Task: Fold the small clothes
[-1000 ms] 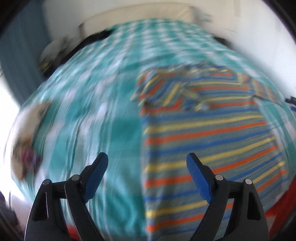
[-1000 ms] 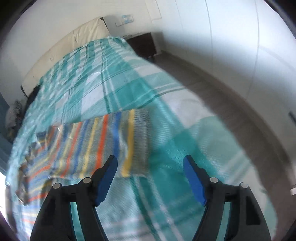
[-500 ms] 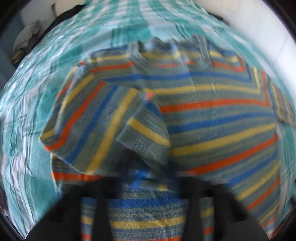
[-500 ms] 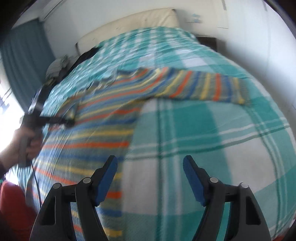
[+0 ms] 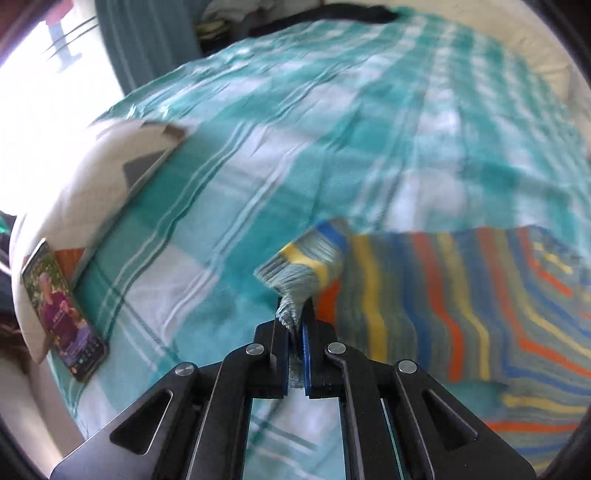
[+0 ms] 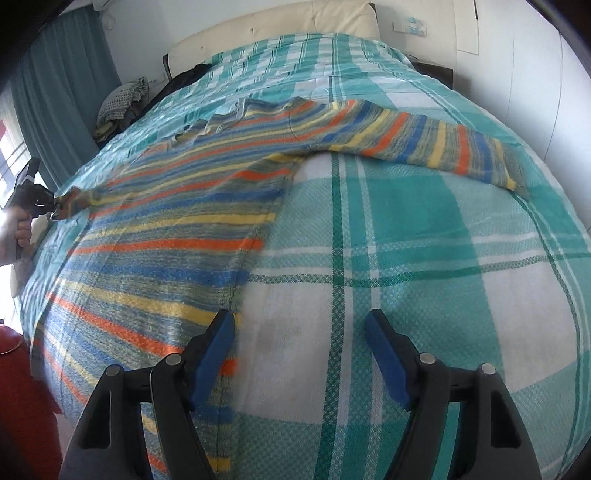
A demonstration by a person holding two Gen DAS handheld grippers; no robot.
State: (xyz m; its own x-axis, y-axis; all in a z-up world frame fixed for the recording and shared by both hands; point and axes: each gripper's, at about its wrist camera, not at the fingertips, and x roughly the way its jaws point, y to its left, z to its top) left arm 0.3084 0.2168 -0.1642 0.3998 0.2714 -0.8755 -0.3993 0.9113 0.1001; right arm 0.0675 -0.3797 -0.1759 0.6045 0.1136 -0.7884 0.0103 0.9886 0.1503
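A striped sweater (image 6: 177, 221) in blue, orange and yellow lies spread on the teal plaid bedspread (image 6: 424, 266). My left gripper (image 5: 295, 317) is shut on the cuff of its left sleeve (image 5: 306, 258), which bunches up just beyond the pads. The sweater body (image 5: 461, 306) stretches away to the right of it. In the right wrist view that left gripper (image 6: 51, 205), held by a hand, pinches the sleeve at the far left. My right gripper (image 6: 301, 354) stands open over the bedspread, its left finger at the sweater's side edge. The right sleeve (image 6: 424, 140) lies stretched out to the right.
A white pillow (image 5: 92, 177) and a phone (image 5: 62, 306) lie at the bed's left edge. A cream headboard (image 6: 277, 29) and a heap of clothes (image 6: 122, 103) are at the far end. A teal curtain (image 6: 55, 92) hangs left; a red object (image 6: 22, 398) sits lower left.
My left gripper went from open to shut on the sleeve cuff and drew it out to the left. My right gripper swung over to the sweater's side edge and stayed open.
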